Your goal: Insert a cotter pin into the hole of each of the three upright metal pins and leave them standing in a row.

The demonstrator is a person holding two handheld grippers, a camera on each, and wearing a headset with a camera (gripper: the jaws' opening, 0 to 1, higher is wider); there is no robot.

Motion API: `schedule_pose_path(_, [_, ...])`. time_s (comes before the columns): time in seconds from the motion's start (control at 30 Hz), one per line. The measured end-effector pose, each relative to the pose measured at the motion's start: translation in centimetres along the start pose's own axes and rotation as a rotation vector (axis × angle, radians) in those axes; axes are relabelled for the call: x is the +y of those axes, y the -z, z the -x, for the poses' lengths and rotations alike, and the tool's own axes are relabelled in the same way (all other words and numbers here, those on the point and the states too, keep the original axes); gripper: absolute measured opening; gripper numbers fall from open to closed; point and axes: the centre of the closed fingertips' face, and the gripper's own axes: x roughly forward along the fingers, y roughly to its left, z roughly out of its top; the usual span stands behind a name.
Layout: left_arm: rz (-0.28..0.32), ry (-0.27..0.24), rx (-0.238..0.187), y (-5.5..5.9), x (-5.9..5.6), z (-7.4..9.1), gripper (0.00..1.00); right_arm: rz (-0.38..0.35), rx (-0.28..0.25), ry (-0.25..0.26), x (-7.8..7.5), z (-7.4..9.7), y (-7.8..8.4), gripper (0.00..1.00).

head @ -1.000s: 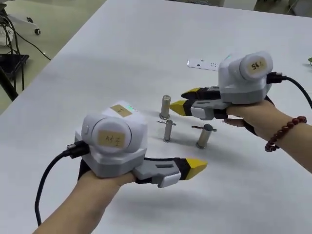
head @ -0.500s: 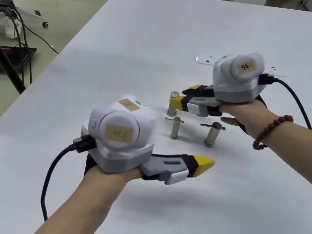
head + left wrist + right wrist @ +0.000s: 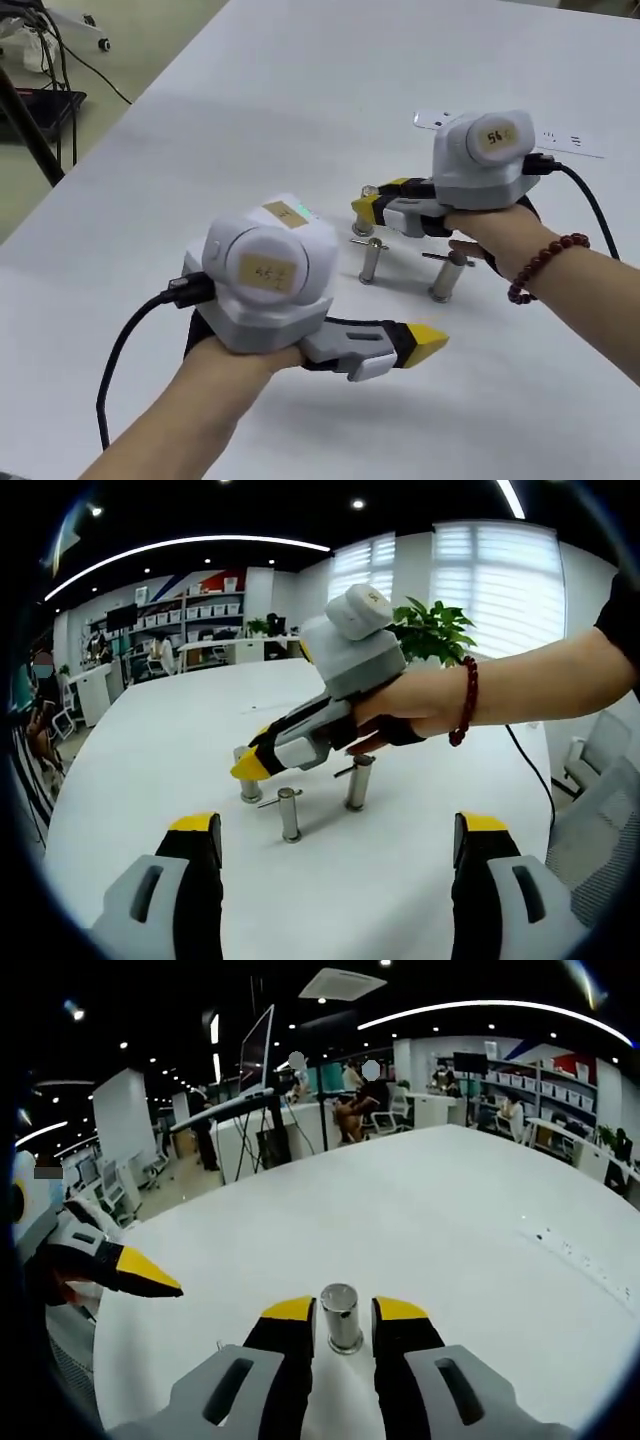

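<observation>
Pins (image 3: 371,260) stand upright close together on the white tabletop (image 3: 300,100), the two nearer ones each with a cotter pin (image 3: 440,258) through the top. My right hand-held gripper (image 3: 345,1308) has its jaws close on either side of the far pin (image 3: 340,1328), though I cannot tell whether they touch it. My left hand-held gripper (image 3: 337,825) hovers nearby, jaws spread wide and empty.

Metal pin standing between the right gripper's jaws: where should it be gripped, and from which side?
Grip the metal pin on its round shaft just under the top, coming in level from the side, as the right gripper is lined up, one jaw on each flank. It stands upright, so a sideways pinch should keep it vertical. The jaws aren't touching it yet.
</observation>
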Motion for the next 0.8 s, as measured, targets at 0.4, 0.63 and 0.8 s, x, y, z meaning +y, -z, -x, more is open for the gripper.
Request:
schedule_pose_path(0.4, [0.007, -0.008, 0.002, 0.07, 0.26, 0.05, 0.92, -0.001, -0.007, -0.003, -0.13, -0.63, -0.04, 0.10])
schedule_pose_path(0.63, [0.006, 0.003, 0.007, 0.14, -0.04, 0.01, 0.92, 0.053, 0.006, 0.010, -0.04, -0.45, -0.04, 0.08])
schedule_pose_path(0.8, [0.003, 0.000, 0.013, 0.24, -0.03, 0.04, 0.92, 0.062, 0.018, 0.019, -0.30, -0.53, -0.06, 0.08])
